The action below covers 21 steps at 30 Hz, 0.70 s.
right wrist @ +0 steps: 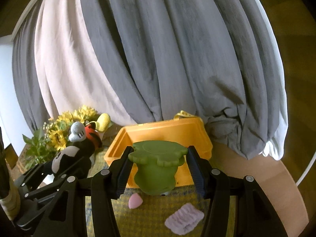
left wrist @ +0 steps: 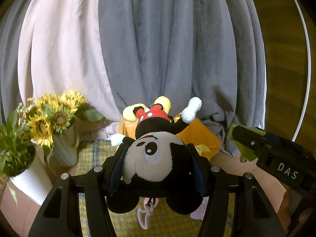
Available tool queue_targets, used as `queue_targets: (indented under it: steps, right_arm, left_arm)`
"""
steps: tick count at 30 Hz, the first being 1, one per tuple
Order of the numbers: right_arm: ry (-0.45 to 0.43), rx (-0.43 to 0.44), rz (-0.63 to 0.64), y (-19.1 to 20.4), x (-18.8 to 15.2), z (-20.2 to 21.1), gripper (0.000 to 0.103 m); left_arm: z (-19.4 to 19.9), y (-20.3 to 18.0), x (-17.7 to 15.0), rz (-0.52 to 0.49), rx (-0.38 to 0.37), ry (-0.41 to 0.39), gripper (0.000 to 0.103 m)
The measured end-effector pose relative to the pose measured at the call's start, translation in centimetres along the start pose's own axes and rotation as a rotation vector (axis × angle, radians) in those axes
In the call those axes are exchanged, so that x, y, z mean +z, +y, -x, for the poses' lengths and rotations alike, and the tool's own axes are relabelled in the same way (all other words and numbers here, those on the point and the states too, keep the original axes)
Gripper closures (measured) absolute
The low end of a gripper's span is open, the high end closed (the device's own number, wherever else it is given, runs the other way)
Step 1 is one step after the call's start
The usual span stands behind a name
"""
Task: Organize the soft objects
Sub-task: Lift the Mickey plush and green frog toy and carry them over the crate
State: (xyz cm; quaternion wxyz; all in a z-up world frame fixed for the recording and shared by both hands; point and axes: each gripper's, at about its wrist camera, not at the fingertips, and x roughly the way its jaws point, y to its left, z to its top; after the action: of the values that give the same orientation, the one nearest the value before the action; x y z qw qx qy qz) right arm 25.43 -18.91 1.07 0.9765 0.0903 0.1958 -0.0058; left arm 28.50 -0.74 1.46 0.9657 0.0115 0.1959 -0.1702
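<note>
Orange plastic is what the coming move turns on: the bin lies straight ahead of the right claw and just below it, open mouth up, its long side running crosswise to the fingers. From the left claw the same bin also sits ahead but slightly to the right, mostly hidden behind the doll. The right claw looks the nearer of the two, its load already hanging over the bin's near wall.

The left claw is partly closed on a mouse doll, pads pressing both sides of the head; the doll's long axis runs forward along the fingers, feet pointing away toward the grey curtain. The right claw is partly closed on a green toy, gripped at the sides below its wide flat top; the toy's axis also points forward and slightly up.

The right view shows what the left cannot: the bin's hollow interior, and two things on the yellow mat under the claw, a lilac cloth and a smaller pink piece, both apparently not yet put away. The left view alone shows a pale clip dangling beneath the doll's head, and the sunflowers well to the left.
</note>
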Motion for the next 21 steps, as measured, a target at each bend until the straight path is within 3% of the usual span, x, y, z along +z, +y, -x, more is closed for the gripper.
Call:
queue_targets:
  steps: [21]
  right_arm:
    - [-0.058,-0.042,-0.006,0.0,3.6,-4.7,0.047]
  left_arm:
    - [-6.4,0.7,3.3,-0.105,-0.060,-0.025,0.044]
